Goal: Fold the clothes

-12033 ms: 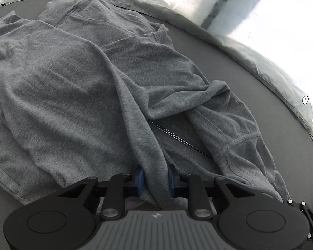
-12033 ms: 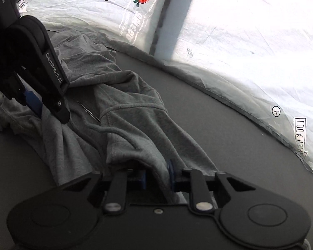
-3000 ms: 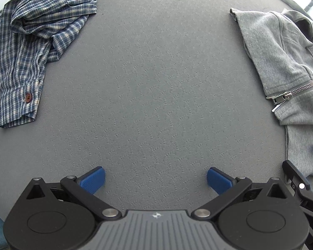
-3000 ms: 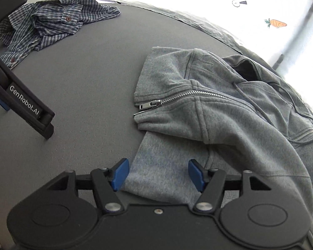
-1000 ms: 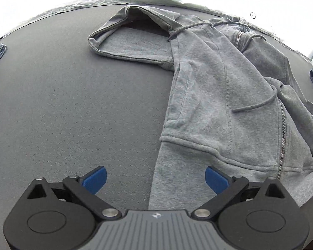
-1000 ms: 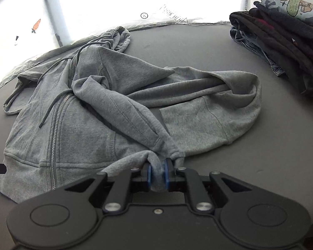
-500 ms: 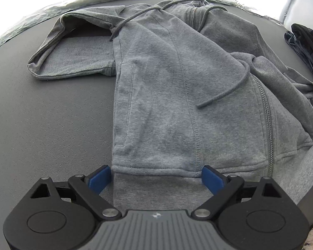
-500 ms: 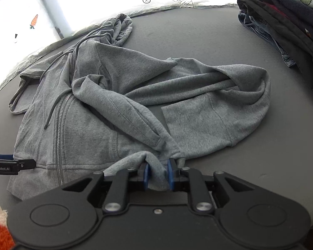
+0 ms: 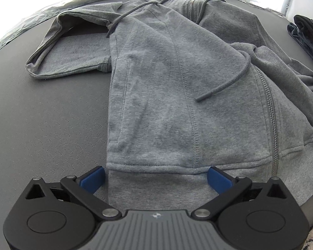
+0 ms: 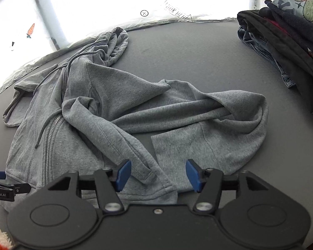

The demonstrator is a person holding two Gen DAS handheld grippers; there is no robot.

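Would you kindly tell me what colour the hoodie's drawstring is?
The drawstring is dark grey, clearest in the left wrist view.

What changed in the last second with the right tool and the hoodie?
The right tool has let go: a second ago it was shut on the sleeve cuff, and now its jaws stand open with the cuff lying between them. The left tool, open throughout, has moved in over the hem of the grey hoodie. The folded clothes stack has not moved.

left tool (image 9: 156,178): jaws spread wide | right tool (image 10: 158,176): jaws spread
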